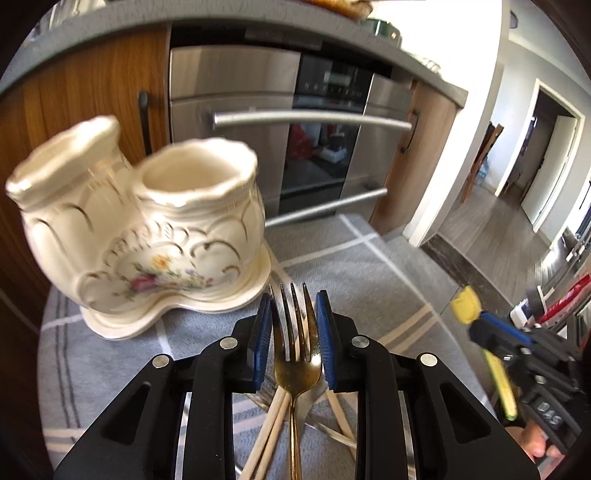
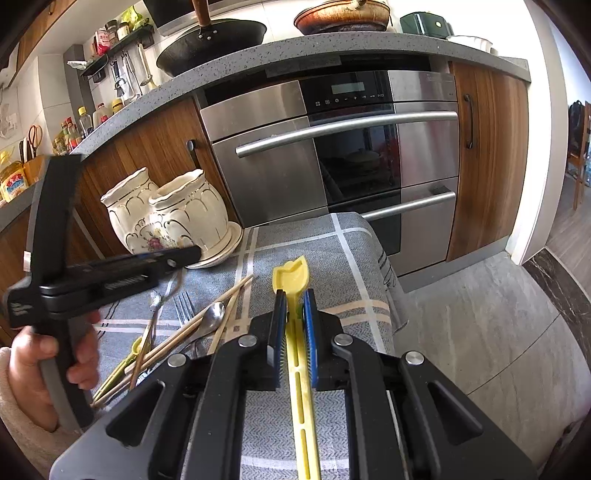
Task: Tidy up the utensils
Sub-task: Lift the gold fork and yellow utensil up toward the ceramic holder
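gold fork [image 1: 295, 354] — clamped between jaws, tines forward

The left gripper [image 1: 294, 332] was closed on a gold fork [image 1: 297, 365], its blue pads pressed to either side of the fork's head, tines pointing forward. A bare hand [image 2: 44, 369] gripped its handle from below. The right gripper [image 2: 294, 332] was clamped on a yellow utensil [image 2: 295, 295], held level, off to the left gripper's right.

A steel oven [image 2: 332, 147] is seen under the grey counter [image 2: 295, 51], where a black wok [image 2: 210, 40] and a clay pot [image 2: 341, 16] are placed.
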